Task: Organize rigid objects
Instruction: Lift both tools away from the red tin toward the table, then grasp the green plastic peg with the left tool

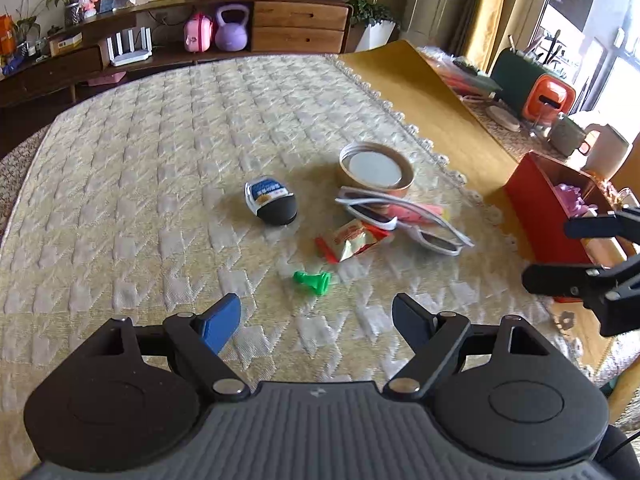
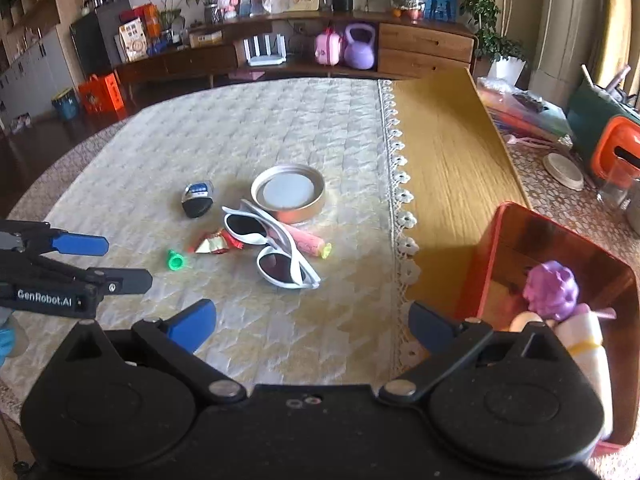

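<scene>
On a table draped in a cream woven cloth (image 2: 280, 120), two hand-held grippers hang over a small scatter of household clutter. At far left the left gripper (image 1: 316, 316), its blue-padded jaws spread wide and empty, points down toward a small green plastic cap (image 1: 312, 279). Beyond it lies a black egg-shaped object with a blue-and-white label (image 1: 272, 205), then a crinkled red-and-gold foil wrapper (image 1: 354, 242). Toward the middle, white-framed sunglasses with dark lenses (image 2: 276, 248) sprawl across a pink foam cylinder with a yellow tip (image 2: 306, 242), touching a round gold-rimmed metal lid (image 2: 287, 199). The right gripper (image 2: 312, 326), jaws likewise spread and holding nothing, hovers at the lace edge of the cloth. At far right stands an open red bin (image 2: 500, 240), already holding a purple-haired doll (image 2: 554, 292).

The tangle looks the chief hazard: a pull on the sunglasses could drag the foam cylinder or nudge the lid. The tiny cap may squirt from wide pads, and the two grippers, working close together, could collide.
</scene>
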Demonstrator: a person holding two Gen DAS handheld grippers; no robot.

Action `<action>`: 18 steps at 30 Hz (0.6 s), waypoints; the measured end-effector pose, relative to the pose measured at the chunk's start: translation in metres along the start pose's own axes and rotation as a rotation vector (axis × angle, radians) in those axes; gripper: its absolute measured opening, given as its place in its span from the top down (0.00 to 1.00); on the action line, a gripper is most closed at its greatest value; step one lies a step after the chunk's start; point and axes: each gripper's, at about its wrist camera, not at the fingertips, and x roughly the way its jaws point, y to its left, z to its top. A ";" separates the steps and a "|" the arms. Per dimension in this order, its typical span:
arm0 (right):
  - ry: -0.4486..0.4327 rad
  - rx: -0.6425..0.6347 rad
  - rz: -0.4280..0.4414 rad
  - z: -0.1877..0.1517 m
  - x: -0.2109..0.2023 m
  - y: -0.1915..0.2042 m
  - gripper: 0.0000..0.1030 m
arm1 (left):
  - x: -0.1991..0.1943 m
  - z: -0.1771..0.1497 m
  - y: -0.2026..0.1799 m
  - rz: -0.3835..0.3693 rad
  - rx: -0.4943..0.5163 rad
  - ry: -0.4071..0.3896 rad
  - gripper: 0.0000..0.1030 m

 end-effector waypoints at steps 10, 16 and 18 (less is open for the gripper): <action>0.042 0.016 0.017 0.020 0.047 0.011 0.07 | 0.029 -0.004 0.006 0.025 -0.001 0.010 0.19; 0.051 0.027 0.016 0.027 0.066 0.016 0.15 | 0.037 -0.003 0.003 0.045 0.033 -0.021 0.19; 0.057 0.033 0.019 0.027 0.071 0.016 0.17 | 0.038 -0.002 0.001 0.041 0.039 -0.026 0.20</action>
